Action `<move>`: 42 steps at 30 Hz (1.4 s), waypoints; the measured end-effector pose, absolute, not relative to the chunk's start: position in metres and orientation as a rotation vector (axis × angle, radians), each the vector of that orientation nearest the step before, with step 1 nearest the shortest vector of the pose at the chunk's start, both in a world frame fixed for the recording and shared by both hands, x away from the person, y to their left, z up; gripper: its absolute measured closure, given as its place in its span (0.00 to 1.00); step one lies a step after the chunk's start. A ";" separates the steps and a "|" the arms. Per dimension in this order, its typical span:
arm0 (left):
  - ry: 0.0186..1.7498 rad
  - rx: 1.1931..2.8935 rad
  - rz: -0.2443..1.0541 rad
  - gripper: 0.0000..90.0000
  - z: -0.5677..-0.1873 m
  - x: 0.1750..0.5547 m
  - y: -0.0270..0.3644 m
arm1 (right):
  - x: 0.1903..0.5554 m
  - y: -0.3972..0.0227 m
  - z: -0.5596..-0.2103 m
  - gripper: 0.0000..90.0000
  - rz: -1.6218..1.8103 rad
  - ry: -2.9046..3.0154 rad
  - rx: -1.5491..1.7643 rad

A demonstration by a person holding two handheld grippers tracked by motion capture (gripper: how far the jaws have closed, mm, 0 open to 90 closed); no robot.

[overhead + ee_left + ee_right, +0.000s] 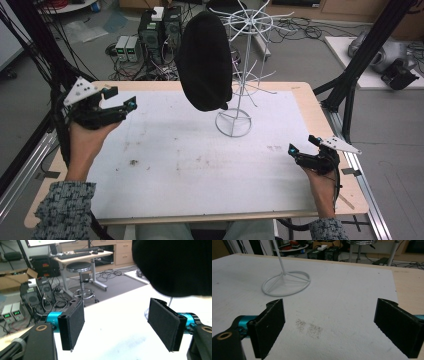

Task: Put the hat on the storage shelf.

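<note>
High view: a person's forearms come in from the near edge of a table (pixel 320 107) covered by a white sheet (pixel 200 165).
Left gripper (pixel 120 97): held above the far-left part of the sheet, pointing right; in the left gripper view its two black jaws stand wide apart with nothing between them, gripper (pixel 120 327).
Right gripper (pixel 302 147): held at the near-right of the sheet, pointing left and toward the far side; in the right gripper view its jaws are spread wide and empty, gripper (pixel 329 327).
Wire stand (pixel 235 75): white, upright at the far middle of the sheet, ring base (pixel 286 284) flat on the sheet, thin arms fanning out at the top.
Black cap (pixel 205 60): hangs from the stand's left side, well above the sheet; it shows as a dark mass at the upper right of the left gripper view, cap (pixel 175 265), apart from the jaws.
Smudges (pixel 309 328): grey marks on the sheet just ahead of the right gripper.
Floor beyond: computer towers (pixel 160 30) and cables on the far side; a stool (pixel 82 270) and a desk (pixel 82 255) show in the left gripper view.
</note>
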State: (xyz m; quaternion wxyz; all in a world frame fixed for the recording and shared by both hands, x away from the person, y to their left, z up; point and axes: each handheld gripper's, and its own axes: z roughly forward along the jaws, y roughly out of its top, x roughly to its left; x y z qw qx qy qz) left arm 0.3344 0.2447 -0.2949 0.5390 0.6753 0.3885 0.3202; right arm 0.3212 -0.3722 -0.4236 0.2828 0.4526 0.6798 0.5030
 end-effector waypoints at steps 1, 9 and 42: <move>0.927 1.605 0.766 0.32 -0.301 0.333 0.245 | 0.321 -0.372 -0.424 0.10 1.345 1.823 1.217; 0.993 1.583 0.738 0.32 -0.355 0.323 0.251 | 0.321 -0.371 -0.424 0.10 1.336 1.830 1.213; 1.050 1.618 0.740 0.31 -0.414 0.313 0.253 | 0.322 -0.367 -0.426 0.10 1.315 1.852 1.200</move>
